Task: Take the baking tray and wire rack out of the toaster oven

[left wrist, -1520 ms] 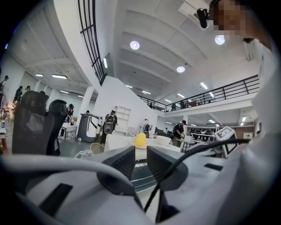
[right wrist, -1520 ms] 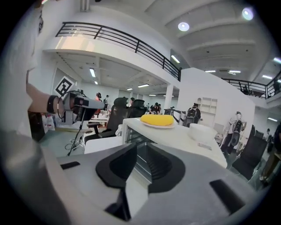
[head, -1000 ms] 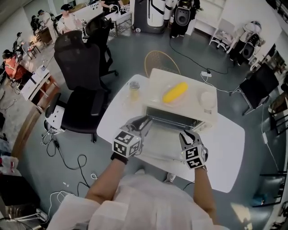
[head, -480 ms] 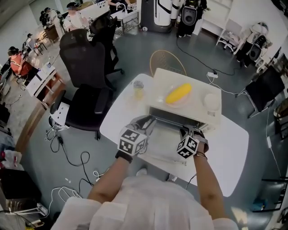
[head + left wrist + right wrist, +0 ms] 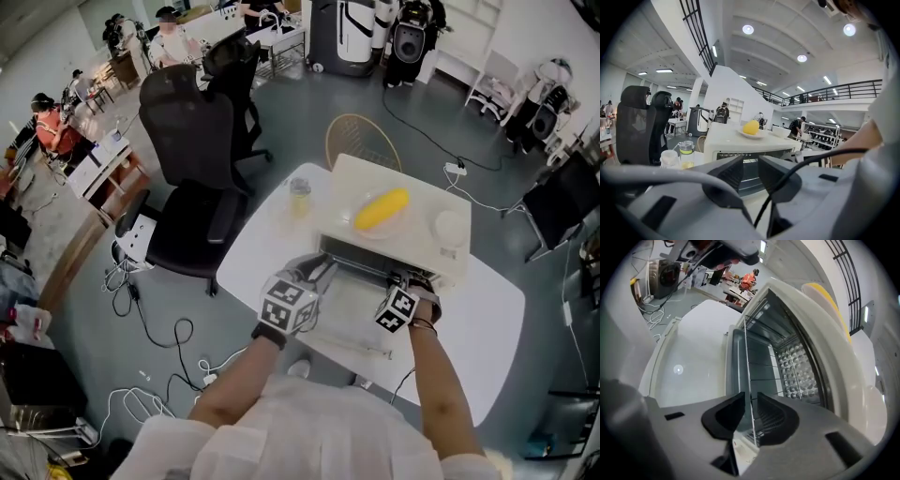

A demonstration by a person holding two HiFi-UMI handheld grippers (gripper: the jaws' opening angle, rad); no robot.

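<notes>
Setup: cream oven [image 5: 417, 225] on white table [image 5: 473, 328], door [image 5: 352, 309] folded down flat toward the person. On the oven top is a plate [image 5: 752, 135] with a yellow item [image 5: 382, 208]. Jar [image 5: 299, 195] stands on the table just beside the oven's left side.

Right gripper [image 5: 409, 284]: at the right end of the oven mouth, pointing steeply down into the opening. Its own view shows the jaws slightly apart and straddling the front wire of the rack [image 5: 746, 357]. The wire runs through the gap, nearer one jaw, and neither pad is visibly pressing on it, so there is no grip.

Rack: inside the oven, seated in the cavity, with its cross wires running back toward the dimpled wall.

Tray: cannot be separated from the dark interior behind the rack wires, so its position is not confirmed.

Left gripper [image 5: 317, 269]: over the left part of the door, near the mouth and aimed almost level at it. Jaws are apart with nothing between them, and only the oven front shows through the gap.
</notes>
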